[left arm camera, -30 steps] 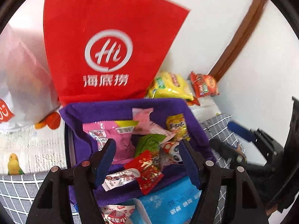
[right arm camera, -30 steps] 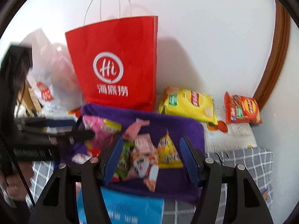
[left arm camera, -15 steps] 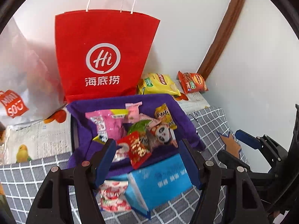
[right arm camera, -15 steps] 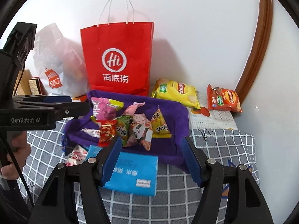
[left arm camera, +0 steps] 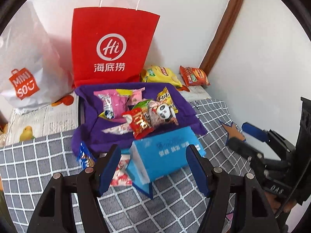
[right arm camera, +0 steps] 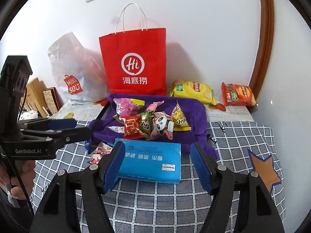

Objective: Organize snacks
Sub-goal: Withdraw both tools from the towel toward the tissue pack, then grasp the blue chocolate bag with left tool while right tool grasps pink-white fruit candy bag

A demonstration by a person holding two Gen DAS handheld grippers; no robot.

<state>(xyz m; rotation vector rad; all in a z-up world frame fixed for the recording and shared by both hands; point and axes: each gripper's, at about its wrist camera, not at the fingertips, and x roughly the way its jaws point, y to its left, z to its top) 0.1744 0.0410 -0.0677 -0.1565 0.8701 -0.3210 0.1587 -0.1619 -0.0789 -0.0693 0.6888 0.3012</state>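
A purple cloth-lined basket [left arm camera: 180, 104] [right arm camera: 198, 114] holds several snack packets, among them a pink one [left arm camera: 114, 103], a red one [left arm camera: 139, 123] [right arm camera: 132, 126] and a panda one [right arm camera: 162, 123]. A blue tissue pack [left arm camera: 167, 153] [right arm camera: 149, 161] lies on the table just in front of it. My left gripper [left arm camera: 153, 167] [right arm camera: 81, 126] hovers open on the near left, holding nothing. My right gripper [right arm camera: 157, 163] [left arm camera: 245, 138] hovers on the near right; its jaws are opening, with nothing gripped. Both sit back from the basket.
A red paper bag [right arm camera: 136, 64] and a white shopping bag [right arm camera: 75, 73] stand against the wall behind the basket. Yellow [right arm camera: 192, 91] and orange [right arm camera: 238, 95] chip bags lie at the back right. Small packets [left arm camera: 120, 172] lie left of the blue pack on the checked cloth [right arm camera: 243, 136].
Both grippers have drawn back from the basket, so the blue pack and the checked cloth now show in front. The right jaws stand a little wider.
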